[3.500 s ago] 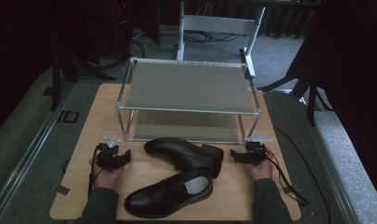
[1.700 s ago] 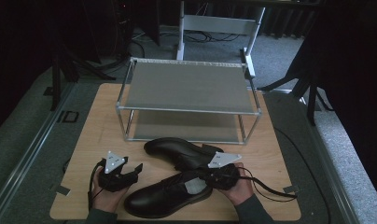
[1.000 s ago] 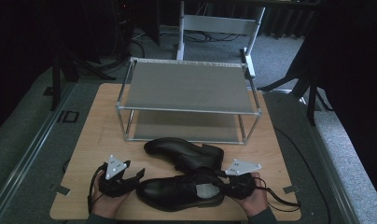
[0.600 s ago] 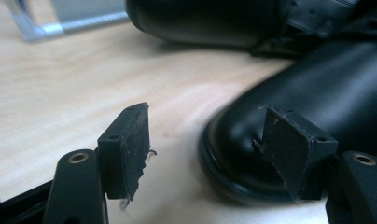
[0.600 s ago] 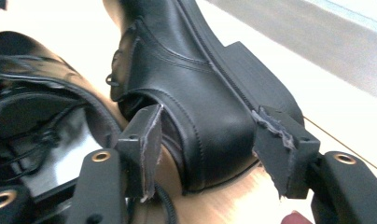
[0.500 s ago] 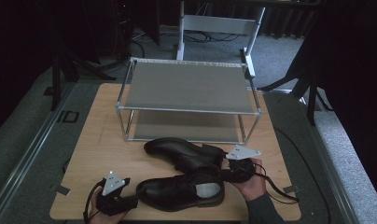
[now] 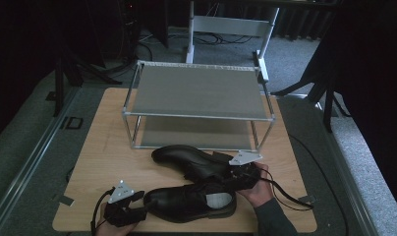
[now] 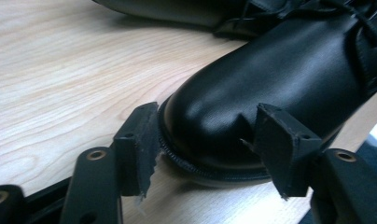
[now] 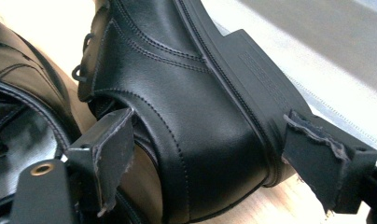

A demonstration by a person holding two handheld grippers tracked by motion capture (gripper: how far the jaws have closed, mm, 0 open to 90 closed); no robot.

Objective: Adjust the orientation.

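Observation:
Two black leather shoes lie on the wooden table [image 7: 103,162]. The near shoe [image 7: 189,200] stands upright with its toe to the left. My left gripper [image 7: 133,210] has that toe [image 8: 224,107] between its jaws; both pads touch it and the leather creases at one pad [image 8: 275,144]. The far shoe [image 7: 186,160] lies tipped on its side. My right gripper [image 7: 243,173] is open around its heel [image 9: 200,130]: one pad [image 9: 109,149] sits by the collar, while the other pad [image 9: 326,161] stands off the sole.
A two-tier metal shoe rack [image 7: 199,91] stands at the back of the table, its lower shelf [image 7: 191,132] just behind the far shoe. A white frame [image 7: 231,24] stands on the floor beyond. Cables trail from both grippers.
The near shoe has been turned level along the front edge. My left gripper has come in onto its toe. My right gripper has gone from the near shoe's heel to the far shoe's heel.

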